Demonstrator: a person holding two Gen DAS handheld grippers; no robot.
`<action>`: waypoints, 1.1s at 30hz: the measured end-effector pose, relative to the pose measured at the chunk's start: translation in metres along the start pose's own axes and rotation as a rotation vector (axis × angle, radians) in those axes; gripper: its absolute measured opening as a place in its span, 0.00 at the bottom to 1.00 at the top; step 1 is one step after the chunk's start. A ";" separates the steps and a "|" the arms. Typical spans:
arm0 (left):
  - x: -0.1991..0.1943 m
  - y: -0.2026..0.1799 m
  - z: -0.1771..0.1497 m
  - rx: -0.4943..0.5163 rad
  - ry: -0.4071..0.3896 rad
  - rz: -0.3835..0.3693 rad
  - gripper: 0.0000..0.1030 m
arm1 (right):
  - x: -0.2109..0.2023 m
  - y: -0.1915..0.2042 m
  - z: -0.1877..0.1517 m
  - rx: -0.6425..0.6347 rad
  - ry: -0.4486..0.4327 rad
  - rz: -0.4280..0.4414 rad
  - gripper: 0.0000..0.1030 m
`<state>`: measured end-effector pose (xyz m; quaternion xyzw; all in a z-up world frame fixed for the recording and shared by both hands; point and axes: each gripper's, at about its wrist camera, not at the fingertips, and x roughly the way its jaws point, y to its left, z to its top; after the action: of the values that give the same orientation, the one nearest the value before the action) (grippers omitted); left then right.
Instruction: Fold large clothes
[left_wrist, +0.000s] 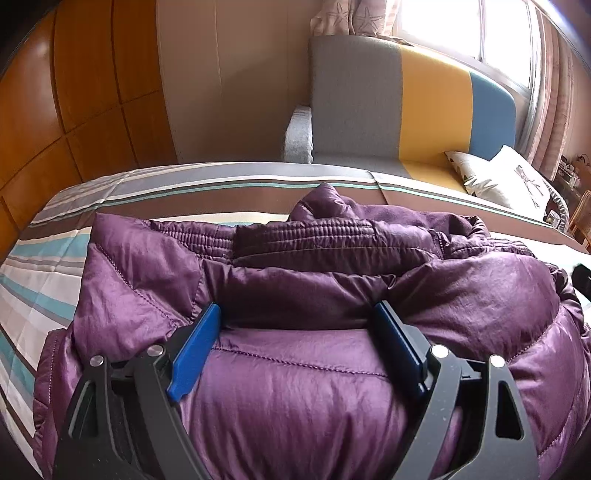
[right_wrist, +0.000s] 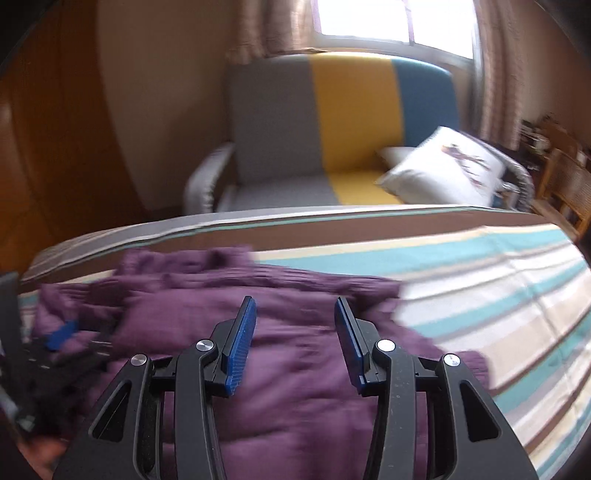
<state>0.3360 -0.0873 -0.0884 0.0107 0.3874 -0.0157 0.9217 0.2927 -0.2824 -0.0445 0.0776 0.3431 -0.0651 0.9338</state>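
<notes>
On the striped bed (left_wrist: 55, 236): 1 purple jacket (left_wrist: 295, 387), 2 parted grippers (left_wrist: 297, 314).

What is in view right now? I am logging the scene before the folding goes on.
jacket: one, purple, quilted, lying bunched on the bed
bedspread: one, striped teal, cream, brown and grey, under the jacket
sofa: one, grey, yellow and blue, behind the bed
cushion: one clearly seen, white with a print, on the sofa
curtains: pale, patterned, at the window
wardrobe: brown wood, far left
left hand-held gripper: black with blue pads, open, over the jacket
right hand-held gripper: same, open, above the jacket
</notes>
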 end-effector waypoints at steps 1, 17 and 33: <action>0.000 -0.001 0.000 -0.001 -0.001 -0.001 0.82 | 0.007 0.009 -0.001 -0.009 0.013 0.016 0.43; 0.005 0.004 -0.002 -0.011 0.017 -0.001 0.83 | 0.065 0.032 -0.023 -0.061 0.095 -0.023 0.43; -0.014 0.075 0.001 -0.047 0.028 0.131 0.95 | 0.030 -0.028 -0.020 0.012 0.083 -0.059 0.52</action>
<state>0.3299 -0.0125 -0.0776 0.0145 0.3990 0.0538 0.9153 0.2977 -0.3077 -0.0824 0.0759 0.3832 -0.0912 0.9160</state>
